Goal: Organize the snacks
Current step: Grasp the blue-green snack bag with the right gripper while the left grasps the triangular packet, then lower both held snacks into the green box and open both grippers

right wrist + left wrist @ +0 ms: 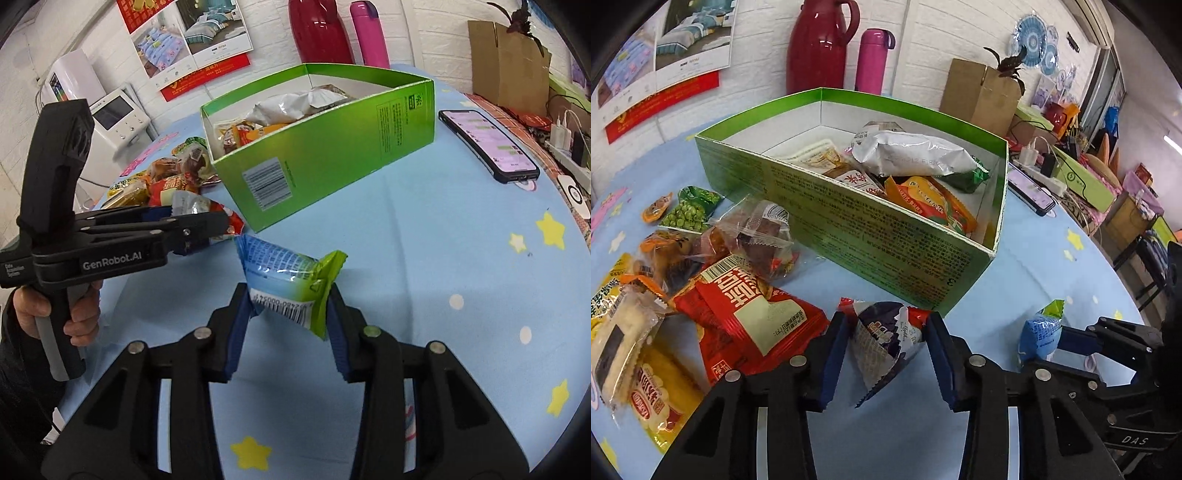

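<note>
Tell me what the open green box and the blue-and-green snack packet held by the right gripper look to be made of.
The open green box looks like thin printed cardboard with a slight sheen: crisp folded corners, white inner walls, a printed barcode. The blue-and-green snack packet, clamped in the right gripper, looks like glossy plastic film, possibly foil-lined: crinkled glints and serrated sealed ends.

Phone, flasks, perhaps a charger.
</note>
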Tool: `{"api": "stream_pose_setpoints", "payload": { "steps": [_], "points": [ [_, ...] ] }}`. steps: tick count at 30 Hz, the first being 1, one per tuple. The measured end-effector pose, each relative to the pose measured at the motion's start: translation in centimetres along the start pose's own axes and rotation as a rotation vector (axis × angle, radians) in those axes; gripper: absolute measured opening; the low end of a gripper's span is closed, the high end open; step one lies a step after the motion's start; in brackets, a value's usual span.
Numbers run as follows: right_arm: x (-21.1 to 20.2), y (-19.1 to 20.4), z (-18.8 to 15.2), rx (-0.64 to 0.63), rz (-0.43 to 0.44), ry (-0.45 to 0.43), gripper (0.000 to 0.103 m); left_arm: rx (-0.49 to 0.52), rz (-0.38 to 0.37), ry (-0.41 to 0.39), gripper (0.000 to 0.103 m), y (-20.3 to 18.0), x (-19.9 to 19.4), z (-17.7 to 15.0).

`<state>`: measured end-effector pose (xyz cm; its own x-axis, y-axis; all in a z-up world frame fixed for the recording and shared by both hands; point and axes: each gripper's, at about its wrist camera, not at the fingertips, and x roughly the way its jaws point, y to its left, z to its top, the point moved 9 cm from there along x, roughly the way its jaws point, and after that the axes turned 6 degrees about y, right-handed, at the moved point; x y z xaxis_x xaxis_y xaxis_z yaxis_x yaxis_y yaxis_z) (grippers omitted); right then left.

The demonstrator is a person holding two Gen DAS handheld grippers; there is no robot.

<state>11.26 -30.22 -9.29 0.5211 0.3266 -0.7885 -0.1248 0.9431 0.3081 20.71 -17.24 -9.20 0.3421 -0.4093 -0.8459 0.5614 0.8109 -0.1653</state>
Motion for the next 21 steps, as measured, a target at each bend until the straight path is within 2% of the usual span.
{"api": "stream_pose_setpoints", "payload": {
  "steps": [3,10,12,16,21],
  "points": [
    [-0.3,0.5,0.1,-0.006,0.018,-0.009,0.042,-0.014,-0.039,0.000,0.033,-0.1,-1.2,-0.7],
    [-3.3,2.4,2.5,-0.050,0.050,-0.094,0.042,0.028,-0.078,-0.076,0.032,-1.8,-6.3,-0.1],
    [-4.6,2.7,3.8,-0.060,0.052,-0.133,0.042,0.023,-0.114,-0.119,0.032,-2.3,-8.3,1.1],
    [-6.6,2.6,6.6,-0.066,0.032,-0.207,0.042,0.014,-0.124,-0.193,0.032,-2.6,-10.9,4.4],
    [-7.5,1.8,10.3,-0.046,0.013,-0.278,0.042,-0.010,-0.109,-0.237,0.032,-2.4,-11.3,8.9]
  ]
}}
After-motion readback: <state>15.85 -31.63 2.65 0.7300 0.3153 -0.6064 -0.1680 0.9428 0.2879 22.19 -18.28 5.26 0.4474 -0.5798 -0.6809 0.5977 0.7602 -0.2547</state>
